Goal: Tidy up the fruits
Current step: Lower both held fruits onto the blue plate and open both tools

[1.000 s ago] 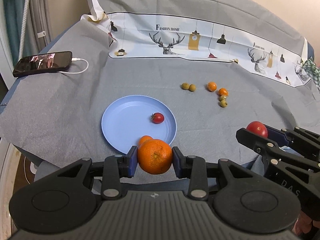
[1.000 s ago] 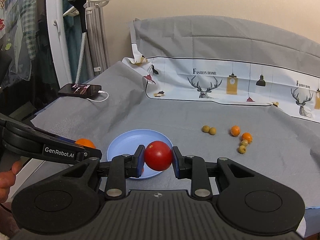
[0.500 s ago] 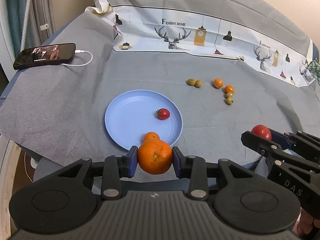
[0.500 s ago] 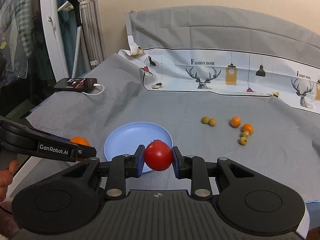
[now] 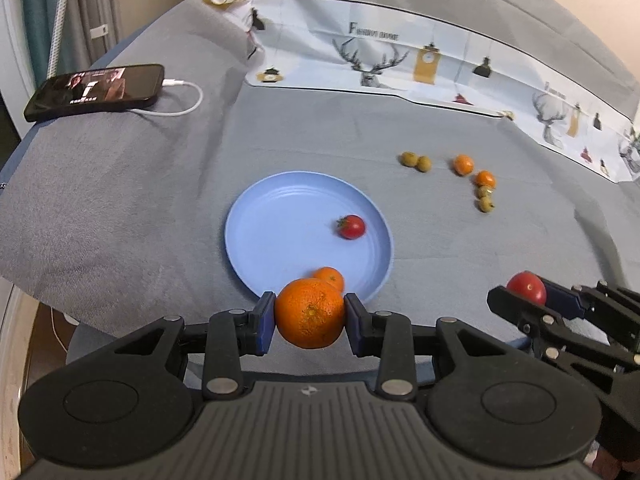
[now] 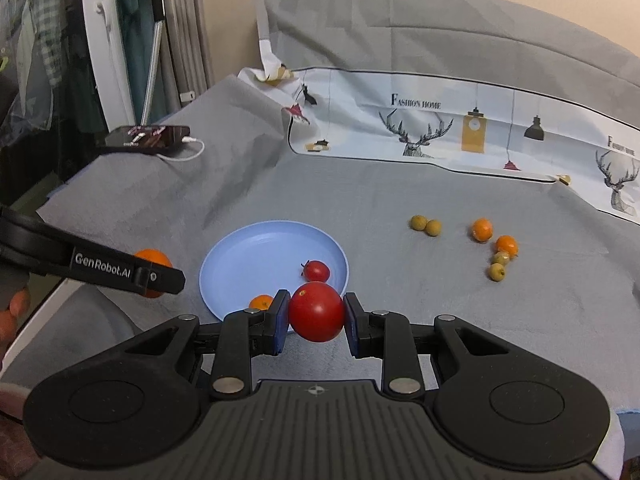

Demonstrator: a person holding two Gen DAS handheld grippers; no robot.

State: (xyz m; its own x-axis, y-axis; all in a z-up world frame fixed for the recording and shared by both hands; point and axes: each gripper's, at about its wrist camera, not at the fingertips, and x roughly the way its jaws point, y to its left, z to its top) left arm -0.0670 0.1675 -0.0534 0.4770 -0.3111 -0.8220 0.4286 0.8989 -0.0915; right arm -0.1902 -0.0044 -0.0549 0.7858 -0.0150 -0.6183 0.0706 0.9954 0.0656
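My left gripper [image 5: 310, 318] is shut on a large orange [image 5: 310, 318], held just over the near rim of the blue plate [image 5: 280, 216]. On the plate lie a small red tomato [image 5: 351, 227] and a small orange [image 5: 329, 278]. To the right, my right gripper [image 6: 316, 312] is shut on a red tomato [image 6: 316, 312], near the plate's front right edge [image 6: 248, 252]. From the left wrist view that tomato [image 5: 526, 286] shows at the right. Beyond the plate lie two small oranges [image 5: 463, 164] and several green fruits [image 5: 416, 161].
A grey cloth [image 5: 120, 184] covers the table, with a printed white sheet [image 5: 400, 64] along the back. A phone [image 5: 96, 90] on a white cable lies at the far left. The table's near edge runs just under both grippers. A person's hand [image 6: 14, 312] shows at left.
Both grippers have moved forward and down toward the plate with their fruits still held. The plate and loose fruits look nearer and lower in both views.
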